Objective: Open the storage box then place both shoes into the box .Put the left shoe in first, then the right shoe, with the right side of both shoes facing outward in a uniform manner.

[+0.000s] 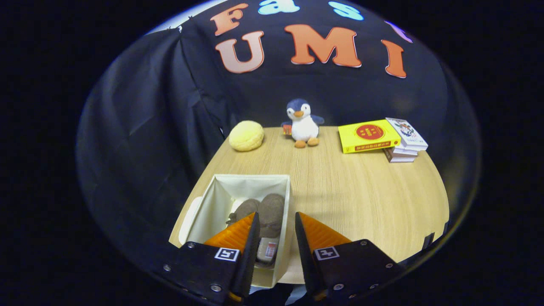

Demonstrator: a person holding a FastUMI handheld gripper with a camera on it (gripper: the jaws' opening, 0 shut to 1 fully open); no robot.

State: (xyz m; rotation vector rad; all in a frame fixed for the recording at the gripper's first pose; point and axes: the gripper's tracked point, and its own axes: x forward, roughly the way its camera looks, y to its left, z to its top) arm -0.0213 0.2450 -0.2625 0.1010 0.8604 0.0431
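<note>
Jaws stand apart with nothing between them; the gripper (pixel 276 225) hovers above the near right corner of an open cream fabric storage box (pixel 212 204), one finger over the box's inside and the other over its right wall and the bare table beyond.

Inside the box lie two brown shoes (pixel 263 212), side by side and touching, rounded ends pointing away from the fingers. A pale insole with a small label shows at the near end of the right-hand shoe. A pale flat piece, perhaps the lid (pixel 189 216), rests against the box's left outer wall.

The box stands at the near left part of a light wooden table (pixel 361 191). Well beyond it, along the far edge, sit a yellow round plush (pixel 246 135), a penguin soft toy (pixel 302 123) and a yellow book (pixel 369 135) beside a short stack of books (pixel 406 142).

Judging from this, both shoes are already in the box, so the placing step looks finished or nearly so. Whether their right sides face outward cannot be told from here. The next move likely calls for lifting the open fingers straight up and away without catching the soft box wall.
</note>
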